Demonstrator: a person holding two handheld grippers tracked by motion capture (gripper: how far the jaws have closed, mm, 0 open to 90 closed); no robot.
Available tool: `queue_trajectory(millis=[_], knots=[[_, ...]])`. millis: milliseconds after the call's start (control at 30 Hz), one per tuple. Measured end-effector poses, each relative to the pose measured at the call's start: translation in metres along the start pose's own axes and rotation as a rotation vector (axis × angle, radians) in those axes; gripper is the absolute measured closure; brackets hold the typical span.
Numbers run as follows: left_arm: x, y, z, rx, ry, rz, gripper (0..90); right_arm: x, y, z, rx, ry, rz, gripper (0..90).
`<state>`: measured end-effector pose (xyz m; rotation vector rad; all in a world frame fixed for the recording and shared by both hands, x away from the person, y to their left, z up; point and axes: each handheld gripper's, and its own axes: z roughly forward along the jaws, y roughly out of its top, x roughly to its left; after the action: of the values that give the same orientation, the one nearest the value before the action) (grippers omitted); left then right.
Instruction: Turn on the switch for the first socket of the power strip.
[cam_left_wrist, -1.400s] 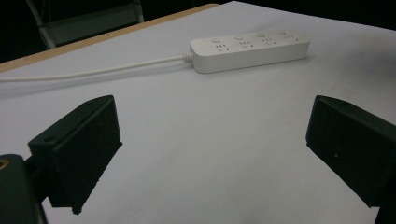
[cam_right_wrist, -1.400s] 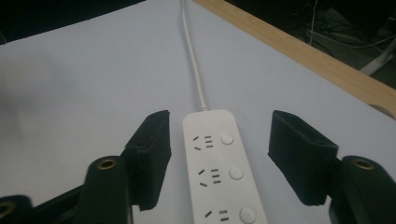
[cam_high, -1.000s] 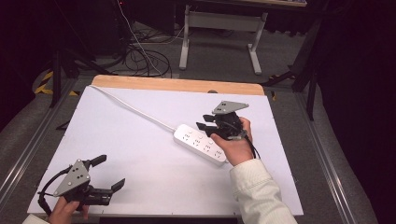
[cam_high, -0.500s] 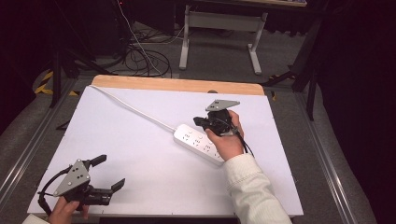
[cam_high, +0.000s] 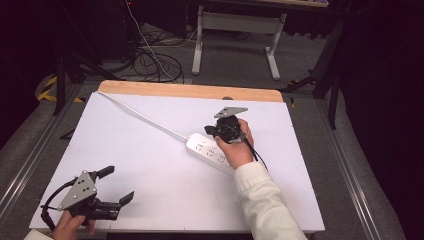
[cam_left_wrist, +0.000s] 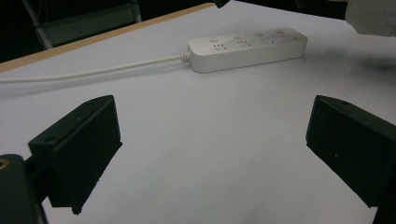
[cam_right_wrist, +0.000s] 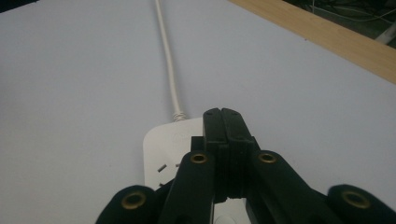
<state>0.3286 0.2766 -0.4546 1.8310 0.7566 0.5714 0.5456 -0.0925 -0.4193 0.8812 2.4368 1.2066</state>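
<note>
White rigid power strip (cam_high: 212, 152), light, slick; best pinched across narrow sides. Right gripper (cam_right_wrist: 223, 122) jaws pressed together above it; left gripper (cam_high: 116, 185) jaws spread.

White table (cam_high: 165, 200) mostly bare. Obstacles: power strip (cam_high: 210, 152) lying diagonal just right of centre, its white cable (cam_high: 145, 117) running from the strip's end toward 10 o'clock to the far-left corner. Right gripper (cam_high: 209, 131), jaws pressed together, sits over the strip's cable end; right hand (cam_high: 235, 147) and sleeve cover the strip's 4 o'clock part, blocking approach from 5 o'clock. Left gripper (cam_high: 116, 185) at 7 o'clock near the front edge, jaws wide apart, open table ahead of it toward the strip (cam_left_wrist: 247, 49). Far-right side, 1 to 3 o'clock, free. Left half below the cable free.
</note>
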Motion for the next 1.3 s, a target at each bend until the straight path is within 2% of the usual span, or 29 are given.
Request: queue_trajectory(millis=[200, 667, 1300], knots=[[0.001, 0.000, 0.000, 0.002, 0.002, 0.007, 3.8, 0.000, -0.001, 0.011, 0.047, -0.003, -0.005, 90.0], [0.001, 0.000, 0.000, 0.006, 0.004, 0.015, 3.8, 0.001, -0.005, 0.025, 0.116, -0.001, -0.007, 90.0], [0.001, 0.000, 0.001, 0.009, 0.003, 0.020, 3.7, 0.005, -0.008, 0.035, 0.167, -0.013, -0.022, 90.0]])
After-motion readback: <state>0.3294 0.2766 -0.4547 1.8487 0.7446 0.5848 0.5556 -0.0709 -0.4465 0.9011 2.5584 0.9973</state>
